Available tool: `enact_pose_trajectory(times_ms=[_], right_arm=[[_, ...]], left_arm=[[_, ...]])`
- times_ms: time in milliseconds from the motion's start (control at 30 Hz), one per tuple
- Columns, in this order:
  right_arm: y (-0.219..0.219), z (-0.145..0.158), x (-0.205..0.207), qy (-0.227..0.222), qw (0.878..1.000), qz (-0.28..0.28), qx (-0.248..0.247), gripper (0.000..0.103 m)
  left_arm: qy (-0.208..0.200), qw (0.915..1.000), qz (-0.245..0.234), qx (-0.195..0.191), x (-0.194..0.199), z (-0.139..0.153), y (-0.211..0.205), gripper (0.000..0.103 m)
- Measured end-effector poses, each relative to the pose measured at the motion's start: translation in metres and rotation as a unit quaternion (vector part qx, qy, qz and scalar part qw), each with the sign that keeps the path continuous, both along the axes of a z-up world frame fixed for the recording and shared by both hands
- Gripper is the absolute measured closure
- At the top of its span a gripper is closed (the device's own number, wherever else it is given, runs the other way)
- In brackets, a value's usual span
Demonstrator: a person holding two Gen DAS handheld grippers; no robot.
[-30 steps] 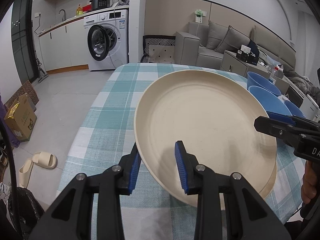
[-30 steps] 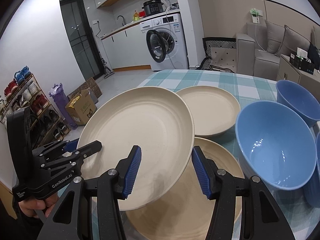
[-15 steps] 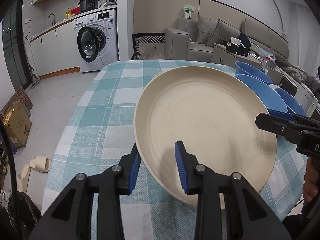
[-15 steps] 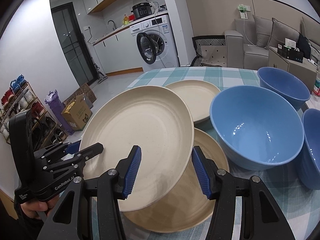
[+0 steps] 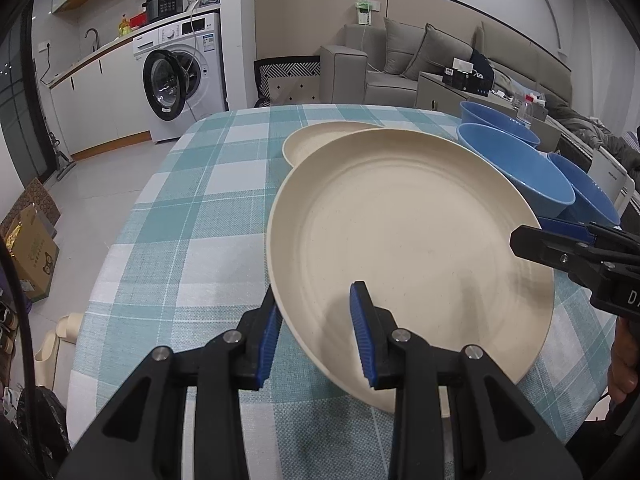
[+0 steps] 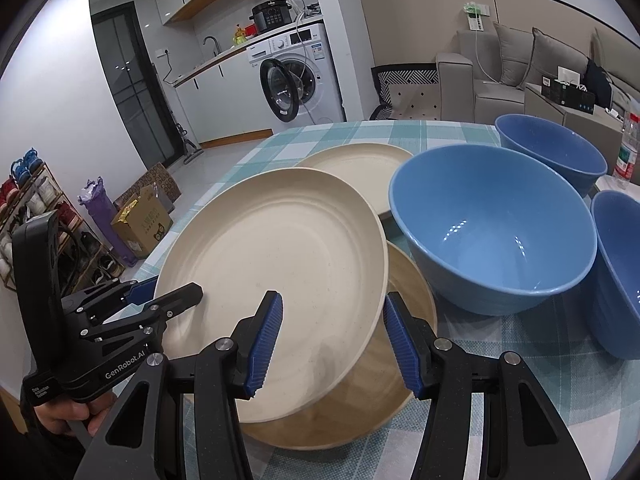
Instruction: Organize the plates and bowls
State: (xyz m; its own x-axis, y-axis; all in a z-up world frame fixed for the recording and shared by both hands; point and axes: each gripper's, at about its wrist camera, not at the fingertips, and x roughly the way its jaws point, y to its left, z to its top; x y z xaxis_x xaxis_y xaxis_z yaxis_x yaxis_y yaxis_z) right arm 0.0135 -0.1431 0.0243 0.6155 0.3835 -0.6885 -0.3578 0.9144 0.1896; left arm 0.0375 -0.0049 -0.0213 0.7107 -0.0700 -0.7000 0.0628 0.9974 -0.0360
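Both grippers, left gripper [image 5: 316, 328] and right gripper [image 6: 332, 344], have jaws clamped on one cream plate [image 5: 408, 248] held above the checked counter [image 5: 192, 240]; only right view shows second plate [image 6: 408, 344] beneath; blue bowls [image 6: 496, 232] right, washing machine [image 5: 180, 76] far

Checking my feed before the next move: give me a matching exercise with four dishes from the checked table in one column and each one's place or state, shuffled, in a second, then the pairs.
Things
1. large cream round plate
2. darker tan round plate
3. smaller cream round plate
4. blue round bowl next to the plates

Places or states
A. flat on the checked tablecloth, partly covered by a tilted plate
B. upright on the cloth, right of the plates
C. raised and tilted, rim in the jaws of the left gripper and right gripper
D. flat, farther back than the other plates

Pairs: 1-C, 2-A, 3-D, 4-B
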Motion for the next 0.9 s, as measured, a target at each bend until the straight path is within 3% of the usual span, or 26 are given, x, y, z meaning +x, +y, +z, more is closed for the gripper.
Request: enact_pose_trajectory(times_ms=[900], right_arm=[[-0.008,-0.016,0.007,0.02,0.998,-0.018,-0.05,0.048]], left_arm=[[0.013,0.9995,-0.021,0.019,0.004,-0.016,-0.02,0.07]])
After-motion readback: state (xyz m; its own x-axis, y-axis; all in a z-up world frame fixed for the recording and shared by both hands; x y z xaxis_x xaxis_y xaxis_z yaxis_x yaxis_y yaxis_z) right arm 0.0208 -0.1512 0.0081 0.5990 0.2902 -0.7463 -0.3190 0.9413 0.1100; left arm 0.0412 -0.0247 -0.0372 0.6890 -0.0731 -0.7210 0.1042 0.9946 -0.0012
